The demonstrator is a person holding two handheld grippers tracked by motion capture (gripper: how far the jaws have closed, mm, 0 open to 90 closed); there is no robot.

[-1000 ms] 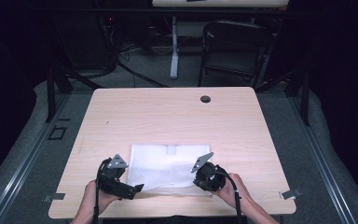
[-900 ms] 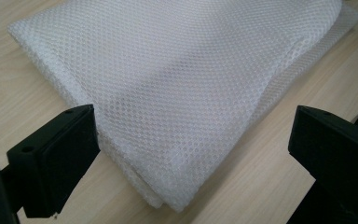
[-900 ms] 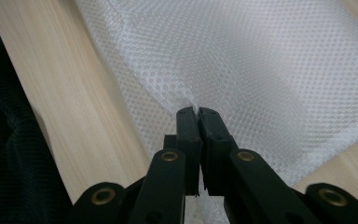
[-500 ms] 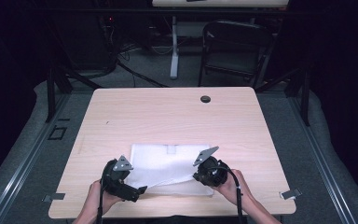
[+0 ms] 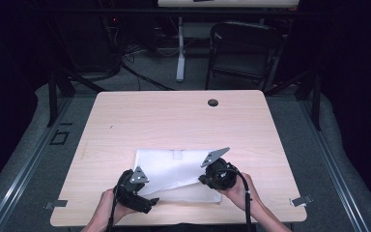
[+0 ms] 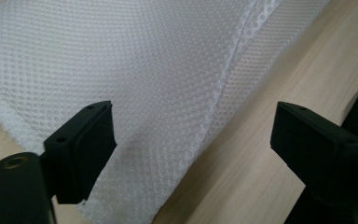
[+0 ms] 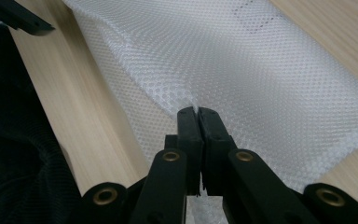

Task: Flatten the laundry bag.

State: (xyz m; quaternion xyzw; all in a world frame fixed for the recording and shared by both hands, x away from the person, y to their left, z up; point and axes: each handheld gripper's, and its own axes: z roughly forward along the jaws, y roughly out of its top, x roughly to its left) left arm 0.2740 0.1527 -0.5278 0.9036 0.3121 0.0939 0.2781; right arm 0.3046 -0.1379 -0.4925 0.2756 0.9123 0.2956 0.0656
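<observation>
A white mesh cloth (image 5: 171,169) lies flat near the front edge of the wooden table (image 5: 174,121). My right gripper (image 5: 203,180) is shut on the cloth's near right edge and holds the top layer a little off the table. In the right gripper view the jaws (image 7: 198,114) pinch the seam of the mesh cloth (image 7: 242,60). My left gripper (image 5: 147,199) is at the cloth's near left corner. Its jaws (image 6: 191,140) stand wide open low over the mesh cloth (image 6: 121,60), with the seam running between them and nothing gripped.
A black round grommet (image 5: 213,102) sits at the table's far edge. A dark folding chair (image 5: 244,48) and a white stand leg (image 5: 179,48) are behind the table. Metal clips (image 5: 300,201) stick out at the front corners.
My right gripper has raised the cloth's near right edge, so the top layer now slopes up. The left gripper has moved right, in toward the near left corner.
</observation>
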